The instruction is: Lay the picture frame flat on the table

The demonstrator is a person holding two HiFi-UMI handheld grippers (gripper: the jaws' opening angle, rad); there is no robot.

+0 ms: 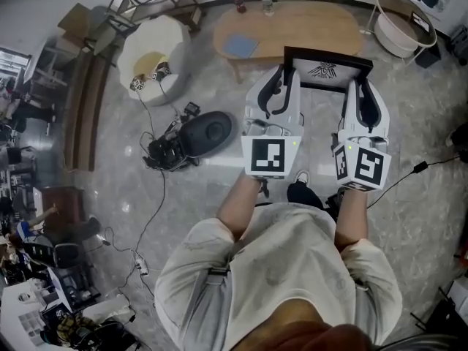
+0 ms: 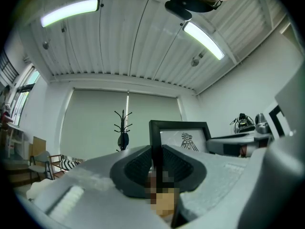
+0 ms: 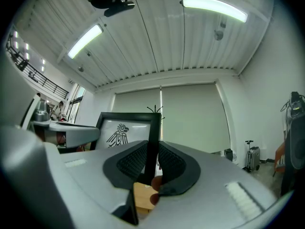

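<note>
My left tool (image 1: 282, 79) and right tool (image 1: 359, 88) clamp the black bird-print picture frame (image 1: 327, 70) between them; uneven hands could twist it loose.

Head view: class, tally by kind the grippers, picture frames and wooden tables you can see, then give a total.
Grippers: 2, left gripper and right gripper
Picture frame: 1
Wooden table: 1
Total: 4

the picture frame (image 1: 327, 69) has both side edges hidden under the fingers of the left gripper (image 1: 280, 79) and right gripper (image 1: 360, 93) from overhead. past the fingertips, two small things (image 1: 240, 6) on the table (image 1: 314, 28) are too tiny to tell.
</note>
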